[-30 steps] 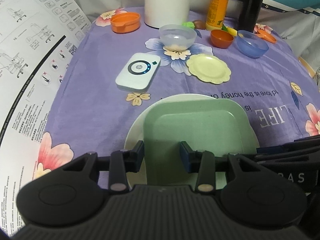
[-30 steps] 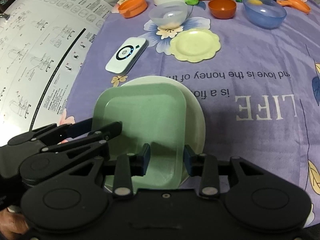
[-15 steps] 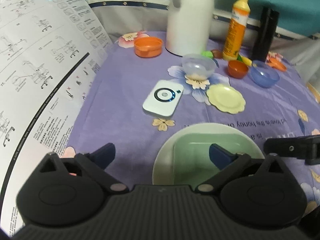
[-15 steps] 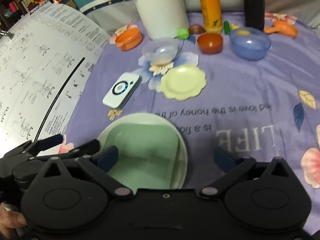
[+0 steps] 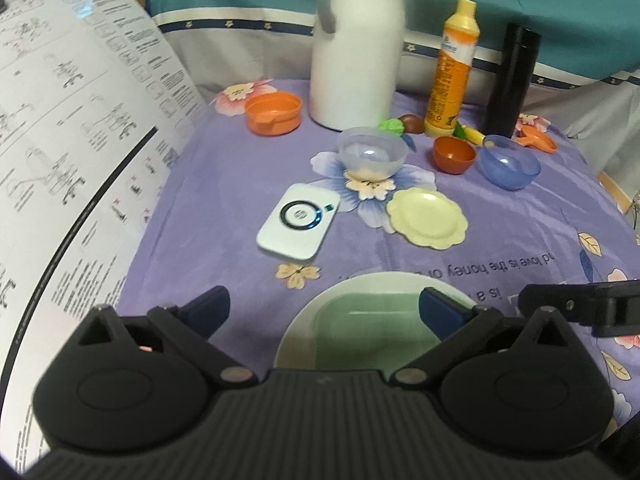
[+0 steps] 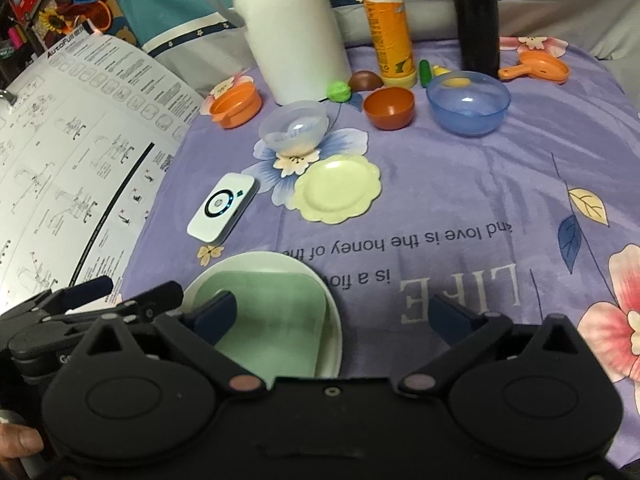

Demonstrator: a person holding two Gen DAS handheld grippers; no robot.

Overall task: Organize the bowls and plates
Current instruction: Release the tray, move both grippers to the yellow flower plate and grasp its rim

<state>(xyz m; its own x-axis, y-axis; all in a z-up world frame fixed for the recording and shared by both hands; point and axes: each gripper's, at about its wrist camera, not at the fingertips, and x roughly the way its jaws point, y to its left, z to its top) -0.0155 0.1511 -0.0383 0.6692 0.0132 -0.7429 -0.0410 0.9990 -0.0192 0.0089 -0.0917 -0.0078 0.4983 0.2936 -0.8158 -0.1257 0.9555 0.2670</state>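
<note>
Progress so far: green square plate (image 5: 372, 332) nested on white round plate (image 5: 296, 336), near bench (image 5: 224, 184) edge. Yet to be gathered, by the look of it: yellow scalloped plate (image 5: 427, 219) mid-bench, clear bowl (image 5: 371, 154), brown bowl (image 5: 454, 155) and blue bowl (image 5: 509, 165) farther back, well apart from the stack.

Left gripper (image 5: 324, 310) spread wide, nothing between the pads; right gripper (image 6: 334, 316) likewise wide and empty, poised above the stack.

Versus a second back: both then pinched on the green plate's near rim, now released and lifted, with more of the bench in view. Plates unmoved.
</note>
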